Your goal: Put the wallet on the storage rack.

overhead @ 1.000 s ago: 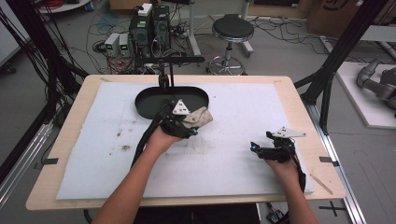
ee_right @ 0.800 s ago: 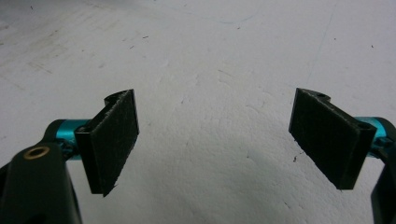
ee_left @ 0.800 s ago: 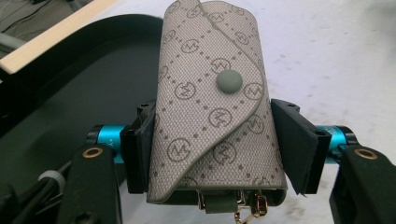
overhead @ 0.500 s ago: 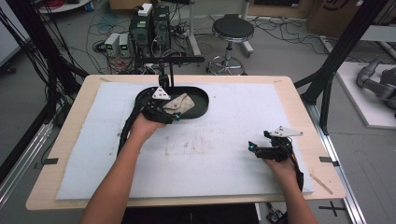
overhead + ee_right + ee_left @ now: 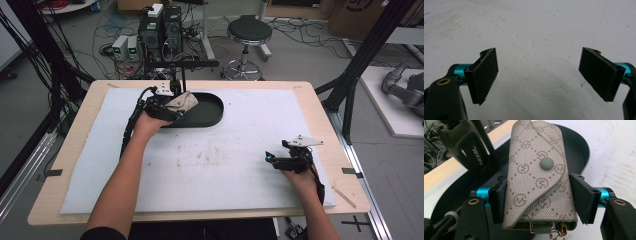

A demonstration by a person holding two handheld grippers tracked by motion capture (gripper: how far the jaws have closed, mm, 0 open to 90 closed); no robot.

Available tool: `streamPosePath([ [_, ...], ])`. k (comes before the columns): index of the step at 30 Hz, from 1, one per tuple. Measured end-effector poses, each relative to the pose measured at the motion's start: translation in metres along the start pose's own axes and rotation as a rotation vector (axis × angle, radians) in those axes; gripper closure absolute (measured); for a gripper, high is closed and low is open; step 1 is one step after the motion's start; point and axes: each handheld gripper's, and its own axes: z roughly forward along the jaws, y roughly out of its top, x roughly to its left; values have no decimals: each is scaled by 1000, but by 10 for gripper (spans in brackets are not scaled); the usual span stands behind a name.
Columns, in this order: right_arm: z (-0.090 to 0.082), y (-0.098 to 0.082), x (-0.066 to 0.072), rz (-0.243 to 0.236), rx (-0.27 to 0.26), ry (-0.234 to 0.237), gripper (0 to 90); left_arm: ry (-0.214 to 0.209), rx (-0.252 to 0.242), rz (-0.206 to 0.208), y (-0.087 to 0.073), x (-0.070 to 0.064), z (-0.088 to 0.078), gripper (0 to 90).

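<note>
Two grippers: one per hand, both over the bench's white mat [image 5: 235,165].
Left gripper [image 5: 172,111]: toward the far-left part of the bench, at the near-left rim of the black oval tray [image 5: 210,112].
Left fingers [image 5: 499,202]: clamped on the sides of the beige monogram key pouch [image 5: 536,177].
Key pouch: held over the tray, snap flap closed, metal clips hanging at its near end.
Right gripper [image 5: 285,161]: low over the mat near the bench's near-right corner.
Right fingers [image 5: 485,75]: wide apart, bare mat between them.
</note>
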Motion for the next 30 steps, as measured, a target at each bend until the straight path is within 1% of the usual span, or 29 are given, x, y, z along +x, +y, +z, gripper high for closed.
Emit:
streamPosePath([
  [3, 0, 0, 0, 2, 1, -1, 163, 18, 43, 16, 2, 6, 7, 371],
  [4, 0, 0, 0, 0, 0, -2, 163, 19, 49, 19, 2, 8, 8, 371],
  [5, 1, 0, 0, 1, 0, -3, 163, 22, 44, 16, 3, 9, 10, 371],
  [6, 1, 0, 0, 0, 1, -3, 162, 18, 36, 4, 3, 12, 13, 371],
  [9, 1, 0, 0, 1, 3, -2, 163, 22, 65, 11, 4, 15, 20, 370],
  [11, 1, 0, -1, 0, 6, -1, 163, 15, 72, 9, 4, 17, 25, 370],
  [15, 0, 0, -1, 2, 5, -3, 163, 9, 81, 15, 7, 18, 32, 370],
  [16, 1, 0, -1, 2, 5, -2, 163, 5, 78, 20, 8, 18, 34, 370],
  [19, 0, 0, -1, 1, 4, -2, 163, -5, 68, 12, 7, 18, 38, 370],
  [24, 0, -1, -1, 0, 5, -2, 163, -16, 111, 9, 1, 18, 50, 369],
  [27, 0, -1, -1, -1, 6, -3, 163, -20, 123, -3, -1, 17, 56, 367],
  [30, 0, -1, -1, -1, 6, -3, 163, -23, 145, -6, -4, 16, 62, 367],
])
